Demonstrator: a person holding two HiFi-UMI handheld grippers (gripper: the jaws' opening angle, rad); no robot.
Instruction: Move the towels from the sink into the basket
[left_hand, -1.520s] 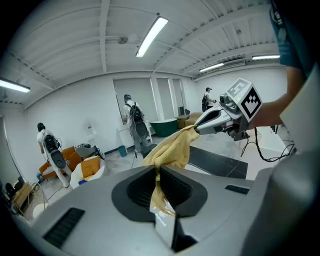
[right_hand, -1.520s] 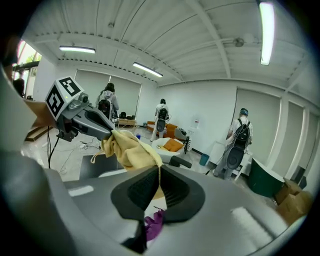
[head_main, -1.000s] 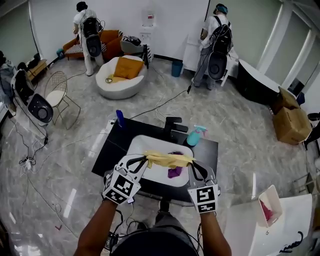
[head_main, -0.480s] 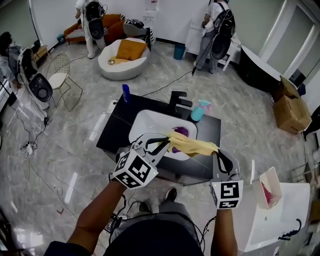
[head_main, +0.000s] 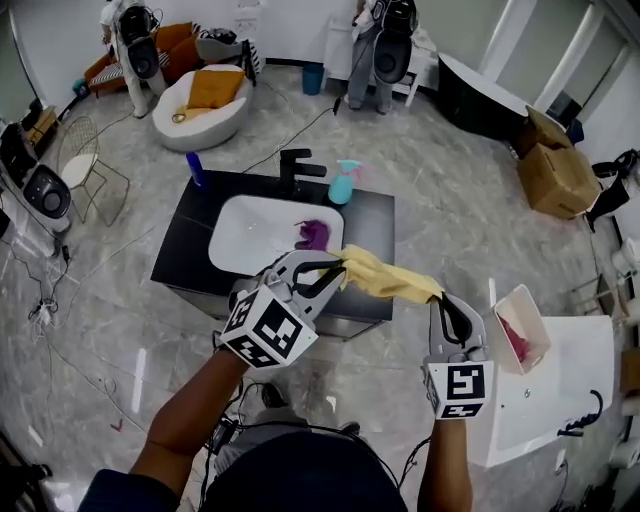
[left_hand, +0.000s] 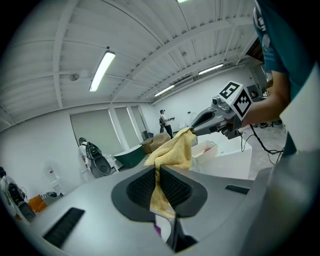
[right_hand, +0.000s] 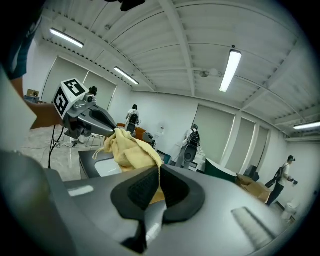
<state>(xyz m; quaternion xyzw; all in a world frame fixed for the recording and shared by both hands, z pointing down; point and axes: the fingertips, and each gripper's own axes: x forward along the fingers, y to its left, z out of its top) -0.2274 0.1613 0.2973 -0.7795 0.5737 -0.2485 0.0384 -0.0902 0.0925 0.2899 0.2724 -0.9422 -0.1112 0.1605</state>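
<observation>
A yellow towel (head_main: 388, 277) hangs stretched in the air between my two grippers, to the right of the sink. My left gripper (head_main: 338, 270) is shut on its left end, and my right gripper (head_main: 441, 297) is shut on its right end. In the left gripper view the yellow towel (left_hand: 172, 154) runs from my pads to the right gripper. The right gripper view shows the yellow towel (right_hand: 131, 148) bunched above my pads. A purple towel (head_main: 316, 235) lies in the white sink (head_main: 240, 234). A white basket (head_main: 512, 309) with a pink cloth (head_main: 518, 340) inside stands on a white table at the right.
A black faucet (head_main: 296, 168), a teal spray bottle (head_main: 345, 182) and a blue bottle (head_main: 194, 169) stand on the black counter (head_main: 372, 222). Cables trail over the marble floor. People with backpack gear stand at the far wall. Cardboard boxes (head_main: 554, 170) sit at the right.
Both grippers have carried the yellow towel up off the sink and rightward toward the white table. The purple towel now shows uncovered in the sink.
</observation>
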